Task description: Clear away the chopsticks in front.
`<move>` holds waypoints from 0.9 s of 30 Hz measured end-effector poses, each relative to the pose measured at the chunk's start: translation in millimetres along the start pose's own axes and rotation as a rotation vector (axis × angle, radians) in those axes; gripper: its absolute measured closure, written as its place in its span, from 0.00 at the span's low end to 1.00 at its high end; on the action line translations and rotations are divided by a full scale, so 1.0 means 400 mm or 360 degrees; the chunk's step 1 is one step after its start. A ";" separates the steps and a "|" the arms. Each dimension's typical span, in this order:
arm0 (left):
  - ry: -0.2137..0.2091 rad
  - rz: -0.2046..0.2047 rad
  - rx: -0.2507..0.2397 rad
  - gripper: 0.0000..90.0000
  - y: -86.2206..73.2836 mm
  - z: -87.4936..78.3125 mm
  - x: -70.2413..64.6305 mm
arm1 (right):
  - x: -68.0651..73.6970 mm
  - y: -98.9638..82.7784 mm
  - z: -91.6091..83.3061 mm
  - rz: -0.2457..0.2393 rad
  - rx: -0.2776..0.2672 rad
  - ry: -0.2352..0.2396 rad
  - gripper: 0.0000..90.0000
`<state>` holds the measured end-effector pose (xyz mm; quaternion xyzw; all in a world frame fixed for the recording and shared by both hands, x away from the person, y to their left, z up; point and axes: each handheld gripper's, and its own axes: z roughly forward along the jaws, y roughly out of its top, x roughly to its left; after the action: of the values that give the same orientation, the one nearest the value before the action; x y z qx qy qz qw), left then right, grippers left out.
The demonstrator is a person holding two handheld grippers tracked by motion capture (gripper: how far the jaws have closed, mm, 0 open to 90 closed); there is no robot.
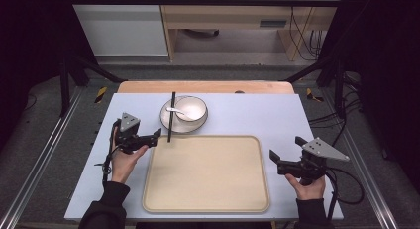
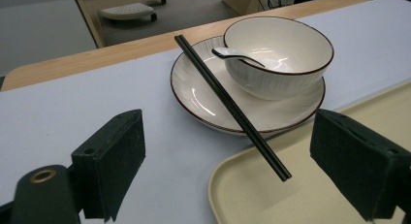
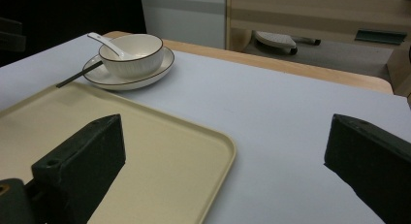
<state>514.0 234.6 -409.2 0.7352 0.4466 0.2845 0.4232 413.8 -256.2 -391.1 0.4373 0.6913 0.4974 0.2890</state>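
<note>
A white bowl (image 1: 193, 108) with a dark rim sits on a matching plate (image 1: 185, 128) at the back of the table, with a white spoon (image 1: 175, 110) resting in it. A pair of black chopsticks (image 1: 171, 117) lies across the plate's left edge, its near end over the corner of a bare beige tray (image 1: 205, 174). My left gripper (image 1: 156, 137) is open just left of that near end; between its jaws I see the chopsticks (image 2: 232, 107), bowl (image 2: 278, 54) and plate (image 2: 203, 100). My right gripper (image 1: 286, 147) is open beside the tray's right edge, holding nothing.
The light blue table top (image 1: 257, 115) has bare room to the right of the plate and along the tray's right side. Behind the table stand a wooden edge, black frame posts and cables on the floor.
</note>
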 end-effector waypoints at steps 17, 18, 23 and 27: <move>0.0015 0.0072 0.0155 0.19 0.033 0.128 -0.009 | -0.005 -0.001 0.002 0.0010 0.0000 0.0003 0.02; 0.0015 0.0072 0.0155 0.21 0.033 0.128 -0.009 | -0.006 -0.001 0.002 0.0006 0.0000 0.0003 0.02; 0.0020 0.0045 0.0195 0.29 0.026 0.168 0.003 | -0.009 -0.005 0.006 0.0018 0.0012 0.0007 0.02; 0.0002 0.0029 0.0238 0.37 0.021 0.191 0.006 | -0.006 -0.006 0.010 0.0012 0.0021 0.0010 0.02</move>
<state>579.4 206.7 -438.1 0.7685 0.4602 0.2547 0.3643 417.4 -257.0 -394.8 0.4403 0.6938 0.4952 0.2821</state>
